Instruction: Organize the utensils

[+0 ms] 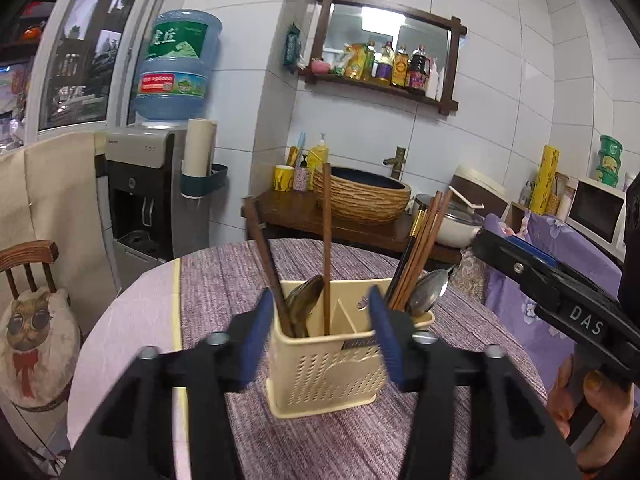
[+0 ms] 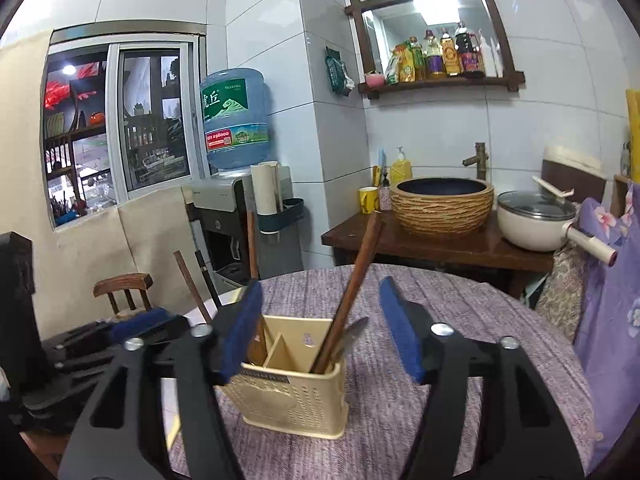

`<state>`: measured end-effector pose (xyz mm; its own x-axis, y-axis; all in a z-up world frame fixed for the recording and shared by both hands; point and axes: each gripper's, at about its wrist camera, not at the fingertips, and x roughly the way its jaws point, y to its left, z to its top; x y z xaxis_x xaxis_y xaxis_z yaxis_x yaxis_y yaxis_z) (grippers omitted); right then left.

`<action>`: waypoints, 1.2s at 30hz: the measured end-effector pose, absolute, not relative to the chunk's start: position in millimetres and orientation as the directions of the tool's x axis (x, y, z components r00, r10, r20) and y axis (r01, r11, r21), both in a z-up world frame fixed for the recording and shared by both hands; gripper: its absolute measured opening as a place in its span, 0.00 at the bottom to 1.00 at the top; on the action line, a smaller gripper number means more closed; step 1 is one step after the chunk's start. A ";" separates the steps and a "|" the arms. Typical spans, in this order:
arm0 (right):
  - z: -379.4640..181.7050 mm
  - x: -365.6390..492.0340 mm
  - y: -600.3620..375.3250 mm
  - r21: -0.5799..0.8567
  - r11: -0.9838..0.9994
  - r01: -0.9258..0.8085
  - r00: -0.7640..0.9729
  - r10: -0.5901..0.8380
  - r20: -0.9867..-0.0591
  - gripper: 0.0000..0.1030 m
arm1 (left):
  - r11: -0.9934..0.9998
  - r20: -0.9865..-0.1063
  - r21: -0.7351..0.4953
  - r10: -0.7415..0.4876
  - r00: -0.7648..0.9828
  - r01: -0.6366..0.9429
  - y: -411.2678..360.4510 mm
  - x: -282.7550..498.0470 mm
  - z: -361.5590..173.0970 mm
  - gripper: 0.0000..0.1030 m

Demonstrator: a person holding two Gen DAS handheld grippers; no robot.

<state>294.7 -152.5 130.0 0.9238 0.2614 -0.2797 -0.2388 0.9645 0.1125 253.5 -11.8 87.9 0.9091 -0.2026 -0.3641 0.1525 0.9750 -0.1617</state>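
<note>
A cream perforated utensil holder [image 1: 332, 376] stands on the round table's purple cloth [image 1: 224, 288]. It holds brown chopsticks [image 1: 327, 248], a bundle of chopsticks [image 1: 420, 256] and metal spoons [image 1: 428, 292]. My left gripper [image 1: 320, 340] is open, its blue pads on either side of the holder, empty. My right gripper [image 2: 320, 328] is open and empty just above the same holder [image 2: 292, 392], with chopsticks [image 2: 356, 280] rising between its jaws. The right gripper also shows at the right in the left wrist view [image 1: 560, 292].
Behind the table is a dark wooden counter [image 2: 440, 244] with a woven basin [image 2: 442, 208], a white pot [image 2: 536, 220] and a yellow mug [image 2: 368, 199]. A water dispenser [image 1: 140, 200] and a wooden chair [image 1: 30, 264] stand at the left. Purple floral cloth [image 2: 612, 292] lies at the right.
</note>
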 end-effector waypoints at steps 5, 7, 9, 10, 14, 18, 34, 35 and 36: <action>100.9 258.4 -156.5 0.072 0.963 -0.259 0.906 0.268 -0.326 0.95 | 0.983 -0.364 -0.153 -0.156 0.918 0.107 7.6 215.4 67.9 0.94; 78.6 243.6 -154.2 0.074 0.953 -0.295 0.878 0.300 -0.374 0.95 | 0.985 -0.374 -0.142 -0.146 0.916 0.099 14.0 200.5 55.8 0.95; 61.1 229.0 -152.4 0.085 0.947 -0.311 0.856 0.318 -0.408 0.95 | 0.990 -0.394 -0.118 -0.118 0.911 0.077 18.5 185.3 43.5 0.95; 54.3 222.3 -151.6 0.093 0.948 -0.305 0.853 0.315 -0.416 0.95 | 0.992 -0.400 -0.110 -0.102 0.911 0.063 20.1 176.7 37.8 0.95; 27.1 184.1 -142.5 0.158 0.932 -0.326 0.822 0.362 -0.439 0.95 | 0.991 -0.402 -0.123 -0.098 0.911 0.052 21.9 140.5 17.5 0.95; 14.7 144.8 -132.2 0.147 0.926 -0.348 0.822 0.377 -0.427 0.95 | 0.991 -0.394 -0.125 -0.093 0.914 0.047 18.1 109.2 4.8 0.95; 22.3 11.7 -160.6 0.144 0.937 -0.318 0.928 0.339 -0.153 0.95 | 0.992 -0.289 -0.102 -0.096 0.953 0.069 16.1 12.0 6.7 0.95; 21.6 3.4 -160.5 0.127 0.944 -0.303 0.938 0.319 -0.136 0.95 | 0.992 -0.283 -0.103 -0.097 0.954 0.070 14.6 8.5 6.4 0.95; 21.7 -1.5 -159.7 0.115 0.949 -0.292 0.944 0.306 -0.125 0.95 | 0.992 -0.279 -0.104 -0.099 0.955 0.073 12.9 5.8 5.3 0.95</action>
